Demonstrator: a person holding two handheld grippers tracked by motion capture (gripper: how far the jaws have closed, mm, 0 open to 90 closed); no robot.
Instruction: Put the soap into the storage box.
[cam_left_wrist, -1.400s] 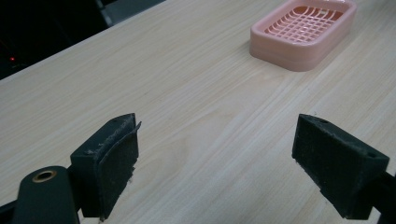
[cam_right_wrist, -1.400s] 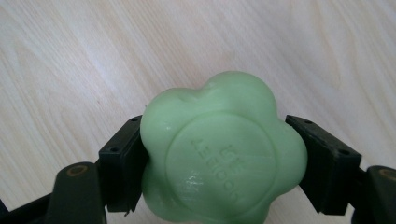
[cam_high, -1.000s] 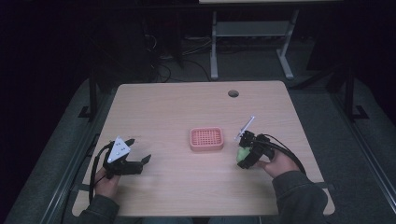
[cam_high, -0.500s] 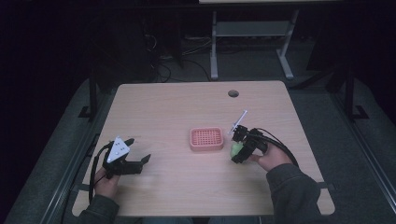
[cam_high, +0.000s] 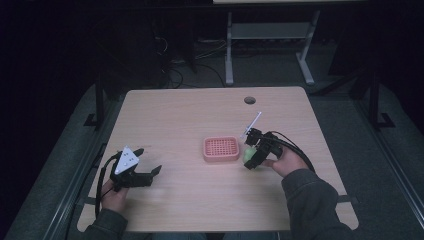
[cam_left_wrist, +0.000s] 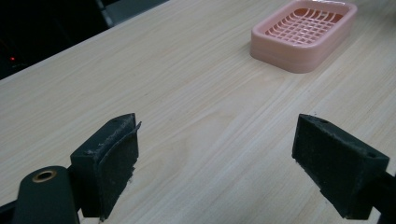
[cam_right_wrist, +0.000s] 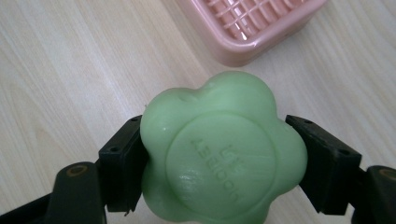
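Note:
A green flower-shaped soap with embossed lettering is clamped between the jaws of my right gripper. In the high view that soap hangs just right of the pink soap dish, held by the right gripper. The pink slotted dish lies just beyond the soap in the right gripper view. My left gripper rests at the table's front left, open with nothing between its pads. The dish sits far ahead of it.
The wooden table has a round cable hole near its far edge. A thin white rod sticks up from the right gripper. A metal desk frame stands on the dark floor beyond.
The right gripper has carried the soap leftward, closer to the pink dish. The left gripper has stayed in place.

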